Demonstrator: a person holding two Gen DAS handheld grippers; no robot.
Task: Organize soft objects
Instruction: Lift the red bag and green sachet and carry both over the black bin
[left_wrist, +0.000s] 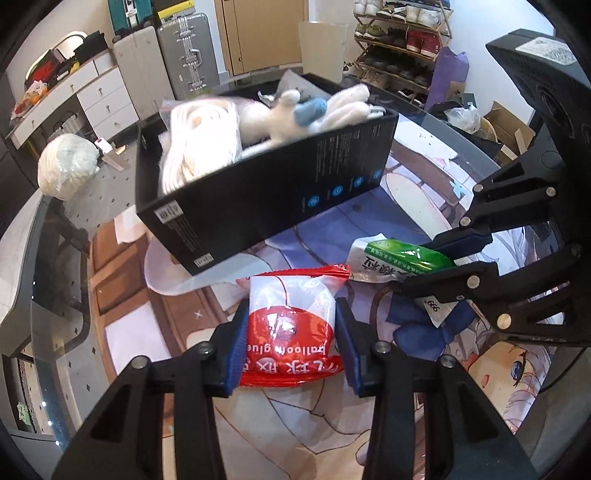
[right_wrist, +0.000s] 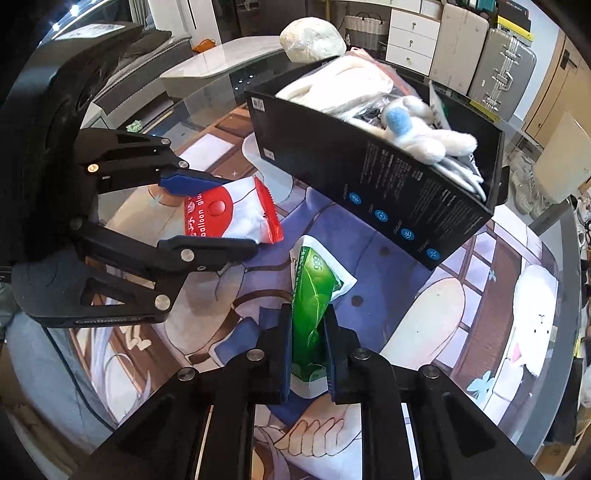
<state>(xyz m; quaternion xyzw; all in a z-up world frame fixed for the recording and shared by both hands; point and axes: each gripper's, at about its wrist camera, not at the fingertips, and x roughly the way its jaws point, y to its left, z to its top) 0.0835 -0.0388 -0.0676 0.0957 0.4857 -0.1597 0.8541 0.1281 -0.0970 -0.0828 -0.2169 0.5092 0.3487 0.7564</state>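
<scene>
My left gripper (left_wrist: 291, 328) is shut on a red and white "balloon glue" packet (left_wrist: 291, 295), its blue pads pressing both sides just above the table. In the right wrist view the same left gripper (right_wrist: 238, 214) shows at the left, holding the red packet (right_wrist: 255, 210). My right gripper (right_wrist: 309, 332) is shut on a green and white packet (right_wrist: 314, 291), squeezed narrow between the pads. From the left wrist view the right gripper (left_wrist: 421, 262) pinches that green packet (left_wrist: 402, 254). Beyond both stands a black box (left_wrist: 258, 206) (right_wrist: 369, 177) filled with a white and blue plush toy (left_wrist: 288, 118) (right_wrist: 417, 133) and pale bagged items.
The glass table top (left_wrist: 122, 295) covers a cartoon print. A white bundled bag (left_wrist: 66, 166) lies past the box at the table's far edge. Off the table stand suitcases (left_wrist: 184, 55), white drawers (left_wrist: 99, 92) and a shoe rack (left_wrist: 399, 40).
</scene>
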